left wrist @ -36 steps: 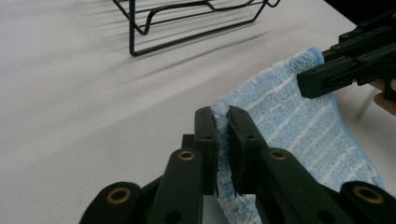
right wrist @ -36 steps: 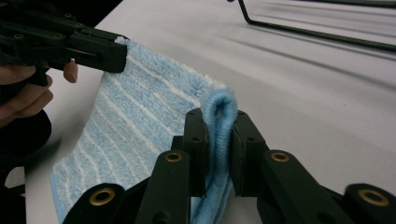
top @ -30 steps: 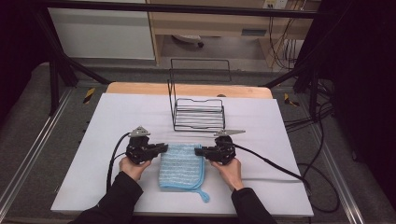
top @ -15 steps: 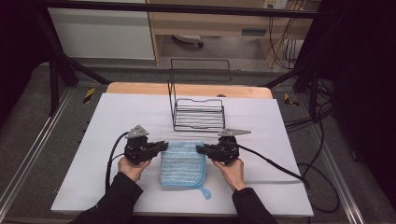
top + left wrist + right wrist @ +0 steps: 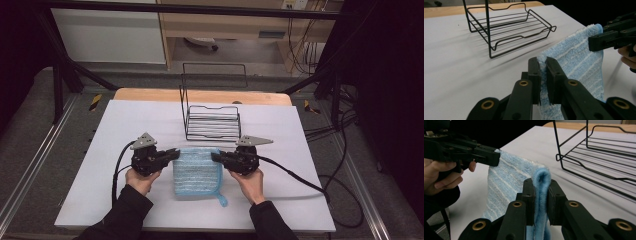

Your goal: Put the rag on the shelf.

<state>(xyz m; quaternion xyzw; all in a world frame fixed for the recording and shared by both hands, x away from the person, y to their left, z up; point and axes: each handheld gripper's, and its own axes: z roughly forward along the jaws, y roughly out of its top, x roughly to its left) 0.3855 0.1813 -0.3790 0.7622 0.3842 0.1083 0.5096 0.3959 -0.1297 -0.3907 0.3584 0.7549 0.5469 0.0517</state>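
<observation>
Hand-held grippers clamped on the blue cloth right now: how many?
2. The left hand-held gripper pinches the blue cloth at its far left corner; the right hand-held gripper pinches its far right corner, near the wire rack.

1. We look down and forward from above the near edge of the white table [image 5: 125, 130], with the wire rack [image 5: 212, 122] at mid-table.
2. Our left gripper view sits low and close, with the wire rack [image 5: 509, 27] ahead and to the left.
3. Our right gripper view, equally low, has the wire rack [image 5: 599, 157] ahead and to the right.
4. All three views share the rack and the blue cloth [image 5: 196, 172] just nearer than it.
</observation>
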